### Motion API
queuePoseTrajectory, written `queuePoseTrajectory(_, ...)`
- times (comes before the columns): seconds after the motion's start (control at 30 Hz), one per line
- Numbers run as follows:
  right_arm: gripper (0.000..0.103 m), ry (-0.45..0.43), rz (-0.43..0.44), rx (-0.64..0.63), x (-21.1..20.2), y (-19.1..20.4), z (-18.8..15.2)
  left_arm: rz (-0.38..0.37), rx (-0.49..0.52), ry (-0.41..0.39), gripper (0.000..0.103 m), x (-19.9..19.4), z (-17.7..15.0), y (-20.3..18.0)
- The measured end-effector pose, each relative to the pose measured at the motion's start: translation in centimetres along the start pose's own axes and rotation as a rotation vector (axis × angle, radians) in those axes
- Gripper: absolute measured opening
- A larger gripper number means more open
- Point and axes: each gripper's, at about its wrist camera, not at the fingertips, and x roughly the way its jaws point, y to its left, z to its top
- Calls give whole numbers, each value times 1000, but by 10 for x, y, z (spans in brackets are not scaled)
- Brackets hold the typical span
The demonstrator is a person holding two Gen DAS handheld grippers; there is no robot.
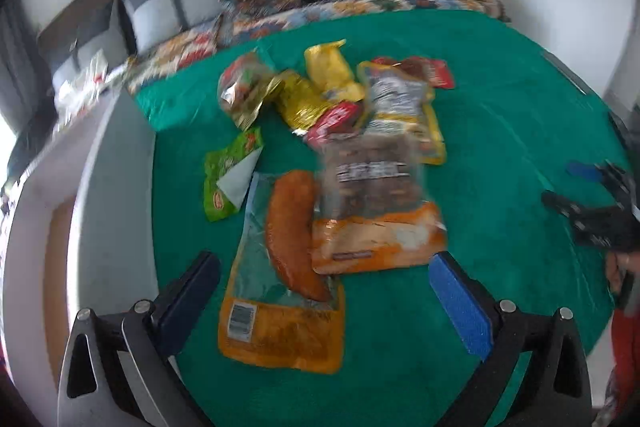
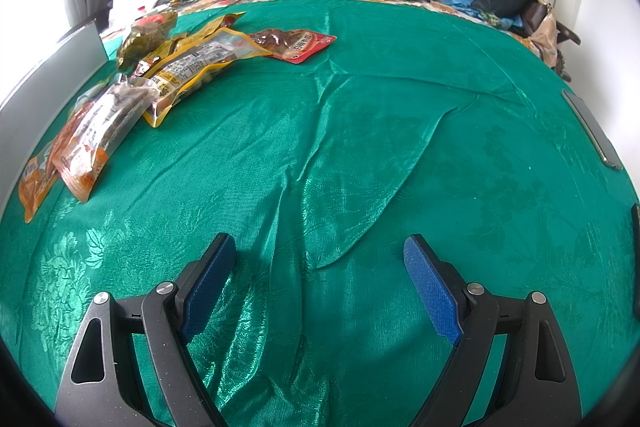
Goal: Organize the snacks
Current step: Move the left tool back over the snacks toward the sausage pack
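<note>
Both the left gripper [image 1: 324,267] and right gripper [image 2: 320,255] hang spread and empty over the green cloth [image 2: 360,147], snack packets [image 1: 320,155] heaped near its left edge

Daylight is admitted from the left, where overexposure is seen. The left wrist view is motion-blurred. Edges are fisheye-curved and vignetted.

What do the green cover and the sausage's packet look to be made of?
Green cover: woven fabric with a satin sheen, judging by its creases and glinting floral pattern. Sausage packet: likely thin glossy plastic film, clear over the sausage and printed orange below; the view is blurred.
</note>
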Motion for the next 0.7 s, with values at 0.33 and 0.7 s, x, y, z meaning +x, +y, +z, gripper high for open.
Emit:
queuePoseTrajectory(0.33,88,0,-1,0,0,-1,0,-51,-259,129,103,64,-4,50)
queuePoseTrajectory(0.7,88,0,-1,0,0,0,0,-35,-115,101,103,84,-9,27)
